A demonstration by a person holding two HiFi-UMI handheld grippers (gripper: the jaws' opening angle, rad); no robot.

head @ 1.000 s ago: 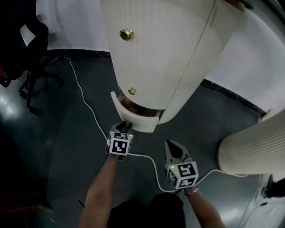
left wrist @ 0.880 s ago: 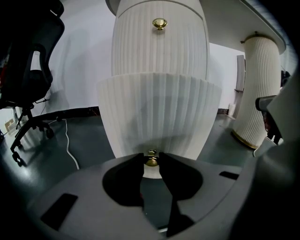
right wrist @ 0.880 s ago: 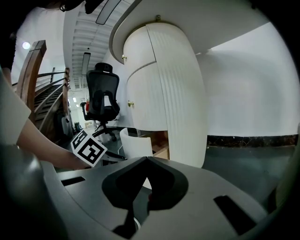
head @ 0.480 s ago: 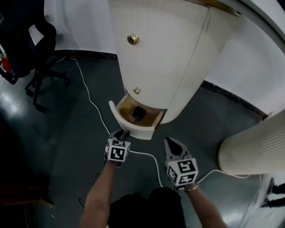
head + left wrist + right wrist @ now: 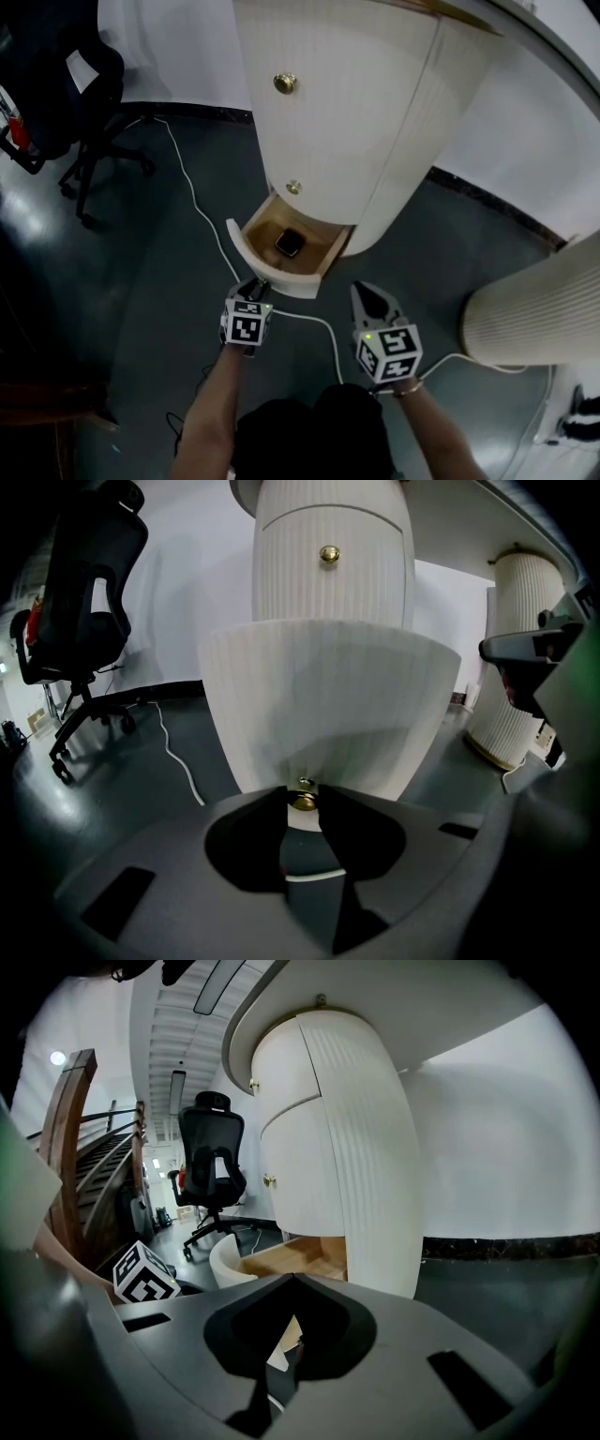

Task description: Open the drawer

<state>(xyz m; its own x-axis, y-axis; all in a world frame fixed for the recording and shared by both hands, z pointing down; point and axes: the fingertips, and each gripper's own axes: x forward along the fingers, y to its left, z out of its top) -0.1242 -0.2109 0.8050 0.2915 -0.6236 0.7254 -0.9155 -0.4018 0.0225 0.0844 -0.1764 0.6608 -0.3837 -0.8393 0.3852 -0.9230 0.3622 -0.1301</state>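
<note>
Nearest, at the bottom of the head view: two forearms, each hand with a marker-cubed tool. Left tool (image 5: 260,284) pinching the small brass knob (image 5: 303,800) on the curved front of the drawer (image 5: 236,242), pads tight on either side of it. Right tool (image 5: 368,292) just beside and a little lower, pressed together on nothing, aimed toward the drawer's side without touching it. Drawer lowest in the ribbed cream cabinet (image 5: 356,122), standing well out over the dark floor (image 5: 150,281), pale wood interior exposed. Inside, one small dark object (image 5: 289,243), too small to identify. Above, two more brass knobs on closed fronts. Beyond to the left, white cable (image 5: 192,192) across the floor and black office chair (image 5: 84,94).
</note>
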